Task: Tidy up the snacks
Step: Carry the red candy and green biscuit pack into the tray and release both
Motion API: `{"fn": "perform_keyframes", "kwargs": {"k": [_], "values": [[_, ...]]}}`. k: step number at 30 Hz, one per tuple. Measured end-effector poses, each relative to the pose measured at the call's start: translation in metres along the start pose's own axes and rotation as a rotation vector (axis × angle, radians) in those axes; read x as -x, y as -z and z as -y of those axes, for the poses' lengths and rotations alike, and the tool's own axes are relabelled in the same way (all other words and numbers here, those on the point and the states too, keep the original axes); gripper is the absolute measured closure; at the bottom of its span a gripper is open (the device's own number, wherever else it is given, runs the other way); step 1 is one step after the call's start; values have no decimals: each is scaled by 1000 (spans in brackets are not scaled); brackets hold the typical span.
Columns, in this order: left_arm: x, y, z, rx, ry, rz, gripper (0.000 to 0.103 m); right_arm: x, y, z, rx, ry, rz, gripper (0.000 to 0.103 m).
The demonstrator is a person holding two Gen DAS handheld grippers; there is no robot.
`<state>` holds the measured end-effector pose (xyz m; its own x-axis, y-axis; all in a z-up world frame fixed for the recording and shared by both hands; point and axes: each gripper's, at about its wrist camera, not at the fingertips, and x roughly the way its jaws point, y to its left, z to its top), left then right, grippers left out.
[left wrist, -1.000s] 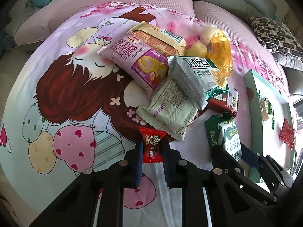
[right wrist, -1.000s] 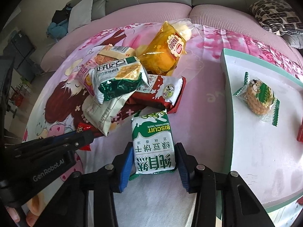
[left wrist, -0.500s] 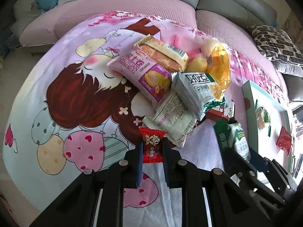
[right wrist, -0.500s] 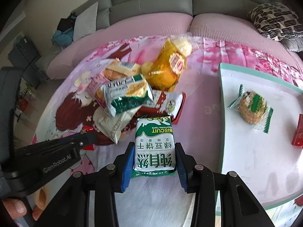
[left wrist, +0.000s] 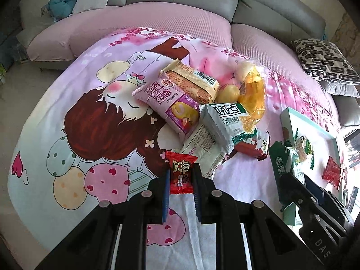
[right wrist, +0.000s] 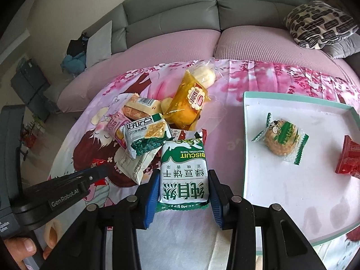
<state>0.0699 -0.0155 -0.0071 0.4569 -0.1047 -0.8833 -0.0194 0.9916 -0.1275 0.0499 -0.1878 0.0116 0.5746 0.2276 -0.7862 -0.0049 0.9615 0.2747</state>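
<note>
Presently, a red candy [left wrist: 180, 175] is pinched by the left gripper [left wrist: 180, 187] and a green biscuit pack [right wrist: 183, 175] by the right gripper [right wrist: 182, 193]; carrying to the white tray [right wrist: 292, 191] is judged next.

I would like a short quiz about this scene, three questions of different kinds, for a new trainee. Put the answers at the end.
1. True or false: the left claw holds the small red candy wrapper.
2. Which item does the right claw grip? A) the orange bread bag B) the green and white biscuit packet C) the purple Swiss roll packet
3. Fill in: the round biscuit in a clear green-edged wrapper lies inside the white ____ with a teal rim.

Key: 1 true; 2 B; 3 tray.
</note>
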Motion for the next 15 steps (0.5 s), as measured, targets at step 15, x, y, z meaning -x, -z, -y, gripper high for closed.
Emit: {"fn": "perform_keyframes", "kwargs": {"k": [15], "values": [[20,-6,47,-104,43,46,84,49,-13,54,-115,88,136,60]]}}
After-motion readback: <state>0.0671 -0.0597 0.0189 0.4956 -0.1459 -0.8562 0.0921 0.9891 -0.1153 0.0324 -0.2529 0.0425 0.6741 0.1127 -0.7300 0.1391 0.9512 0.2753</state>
